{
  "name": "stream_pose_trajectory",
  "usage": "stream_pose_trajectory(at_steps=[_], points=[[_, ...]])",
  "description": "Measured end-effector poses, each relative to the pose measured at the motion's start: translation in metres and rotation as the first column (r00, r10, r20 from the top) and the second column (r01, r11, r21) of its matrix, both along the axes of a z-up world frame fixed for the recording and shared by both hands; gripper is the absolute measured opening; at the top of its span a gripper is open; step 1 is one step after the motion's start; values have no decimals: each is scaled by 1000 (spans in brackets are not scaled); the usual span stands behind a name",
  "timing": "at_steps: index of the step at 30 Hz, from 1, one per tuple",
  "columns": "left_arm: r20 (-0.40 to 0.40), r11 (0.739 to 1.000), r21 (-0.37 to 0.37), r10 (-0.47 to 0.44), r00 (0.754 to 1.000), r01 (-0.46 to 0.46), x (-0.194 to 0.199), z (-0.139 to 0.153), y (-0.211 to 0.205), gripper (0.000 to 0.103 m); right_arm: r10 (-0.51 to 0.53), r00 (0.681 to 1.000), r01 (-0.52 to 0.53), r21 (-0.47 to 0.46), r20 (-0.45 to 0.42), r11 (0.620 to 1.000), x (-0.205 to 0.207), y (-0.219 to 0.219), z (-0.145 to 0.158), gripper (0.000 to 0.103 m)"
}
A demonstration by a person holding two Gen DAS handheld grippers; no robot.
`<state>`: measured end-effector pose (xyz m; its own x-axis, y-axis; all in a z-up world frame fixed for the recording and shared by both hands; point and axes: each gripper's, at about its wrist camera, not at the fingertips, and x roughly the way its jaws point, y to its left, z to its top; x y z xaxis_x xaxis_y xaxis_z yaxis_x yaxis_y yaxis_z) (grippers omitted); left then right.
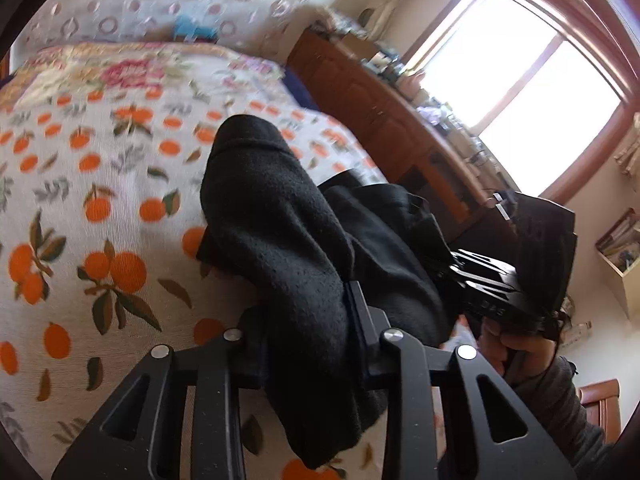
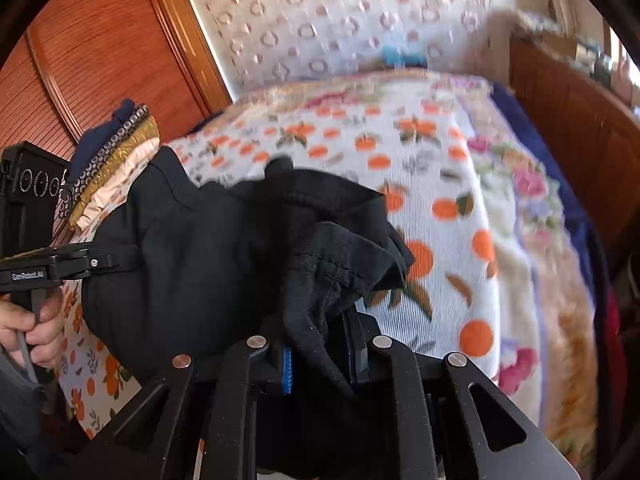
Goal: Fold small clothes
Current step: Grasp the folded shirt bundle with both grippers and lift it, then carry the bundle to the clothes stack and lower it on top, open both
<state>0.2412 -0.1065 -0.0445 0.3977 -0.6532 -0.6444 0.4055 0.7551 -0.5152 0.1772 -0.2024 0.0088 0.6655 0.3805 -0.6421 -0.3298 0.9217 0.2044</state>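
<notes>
Both grippers, left gripper [image 1: 308, 316] and right gripper [image 2: 320, 344], are pinching the black garment [image 1: 280, 216] above the orange-print bedspread [image 1: 100, 200], whose left side is lying open; "GenRobot.AI" is showing on the left gripper's side

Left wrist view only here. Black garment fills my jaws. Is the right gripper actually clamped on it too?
Observer: Yes. The right gripper is shut on a hemmed edge of the black garment.
Operator: Anything on the bed to my left that I can't see?
Observer: A stack of folded clothes lies on the bed beyond the left gripper, by a wooden door.
Operator: Pad detail on the right gripper?
Observer: A blue ribbed pad shows on one finger, beside the cloth.
</notes>
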Motion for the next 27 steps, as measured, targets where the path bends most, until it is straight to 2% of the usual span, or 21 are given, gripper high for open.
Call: stream_pose_trajectory(at_steps=[4,8,10,14,17,20,27], points=[[107,1000,-10,23,994,-22,-14,41,16,31,35,995,-32,-29,98,999,-5,17,40,17],[216,996,-20,84,973,-82,-26,86,56,31,102,976,-94,-54,194,994,4,48,85,17],[271,991,-22,131,954,-130,-31,110,87,31,154,960,-143,-64,233,988,16,72,108,17],[349,971,0,223,910,-238,-32,139,144,31,267,921,-245,-111,283,963,46,132,142,17],[376,943,-5,310,873,-332,-29,150,197,31,353,882,-321,-151,311,935,78,191,164,17],[381,903,-14,402,833,-429,-17,154,255,31,425,847,-382,-191,319,904,111,249,177,17],[364,812,-41,555,748,-583,4,138,346,31,529,788,-474,-238,314,848,197,358,187,17]])
